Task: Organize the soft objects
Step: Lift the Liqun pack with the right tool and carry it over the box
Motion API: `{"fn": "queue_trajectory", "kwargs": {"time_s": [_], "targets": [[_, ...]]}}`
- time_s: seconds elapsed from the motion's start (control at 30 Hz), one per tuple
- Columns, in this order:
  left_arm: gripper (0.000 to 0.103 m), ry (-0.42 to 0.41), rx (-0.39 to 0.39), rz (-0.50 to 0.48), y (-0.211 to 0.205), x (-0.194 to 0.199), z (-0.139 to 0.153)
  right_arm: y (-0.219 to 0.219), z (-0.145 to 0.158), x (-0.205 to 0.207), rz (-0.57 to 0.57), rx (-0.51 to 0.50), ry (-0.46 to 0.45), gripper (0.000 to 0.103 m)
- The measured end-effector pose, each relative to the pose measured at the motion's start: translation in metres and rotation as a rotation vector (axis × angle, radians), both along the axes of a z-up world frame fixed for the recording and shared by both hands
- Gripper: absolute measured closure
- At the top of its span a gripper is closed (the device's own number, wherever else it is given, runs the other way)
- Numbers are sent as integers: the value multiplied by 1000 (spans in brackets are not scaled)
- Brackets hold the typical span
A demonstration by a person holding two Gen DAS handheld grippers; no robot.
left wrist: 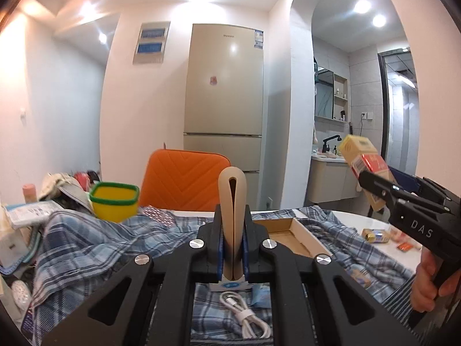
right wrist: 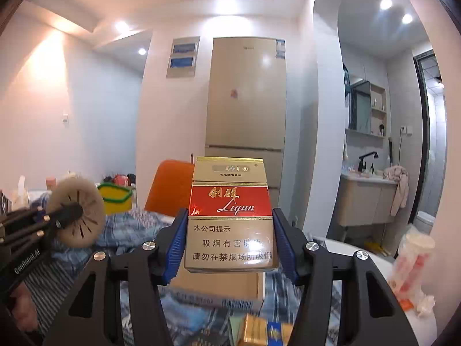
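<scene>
Cigarette pack (right wrist: 230, 216), gold with a red band and the word "Liqun", stands upright between the blue pads (right wrist: 175, 245) of the right gripper (right wrist: 230, 243), which grip it by its two narrow sides at a middling width. It is held in the air above a plaid cloth (left wrist: 86, 248) that covers a cluttered table. In the left wrist view the same pack (left wrist: 364, 163) sits to the right, tilted, held up by the right gripper (left wrist: 377, 186) with a hand (left wrist: 432, 276) on its grip.

Left of the pack, the left gripper (left wrist: 232, 245) is closed tight on a beige soft disc (left wrist: 232, 216) folded in half, its fold pointing up. The right wrist view shows that disc (right wrist: 79, 213) as a round slotted pad pinched in the left gripper (right wrist: 67, 212).

Below the pack, an open cardboard box (left wrist: 291, 236) lies on the cloth. Nearer the camera than the box, a coiled white cable (left wrist: 247, 317) rests on the cloth. Below the pack in the right wrist view, another gold pack (right wrist: 253, 330) lies on the cloth, blurred.

Behind and left of the pack stands a yellow tub with a green rim (left wrist: 113, 201), and beside it the back of an orange quilted chair (left wrist: 184, 180). Further behind, a tall beige fridge (left wrist: 226, 98) stands against the wall. Right of the pack, an archway opens onto a bathroom with a basin and black tap (right wrist: 367, 161).
</scene>
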State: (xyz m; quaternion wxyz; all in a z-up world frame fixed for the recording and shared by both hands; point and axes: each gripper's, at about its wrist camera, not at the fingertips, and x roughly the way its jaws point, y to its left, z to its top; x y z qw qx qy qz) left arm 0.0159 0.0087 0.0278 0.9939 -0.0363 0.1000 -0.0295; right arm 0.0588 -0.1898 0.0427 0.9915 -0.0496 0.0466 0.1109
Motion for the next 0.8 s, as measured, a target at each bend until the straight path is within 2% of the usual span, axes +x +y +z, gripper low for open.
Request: {"fn": "queue_trajectory", "kwargs": {"time_s": [0.2, 0.33, 0.57, 0.8], "targets": [[95, -47, 18, 40, -3, 21, 12, 8, 25, 13, -32, 20, -88, 45], [95, -80, 19, 41, -10, 33, 20, 13, 30, 28, -34, 52, -96, 45], [95, -174, 48, 10, -27, 45, 25, 14, 16, 53, -93, 79, -84, 44], [95, -178, 42, -7, -29, 70, 5, 9, -12, 76, -132, 83, -23, 44]]}}
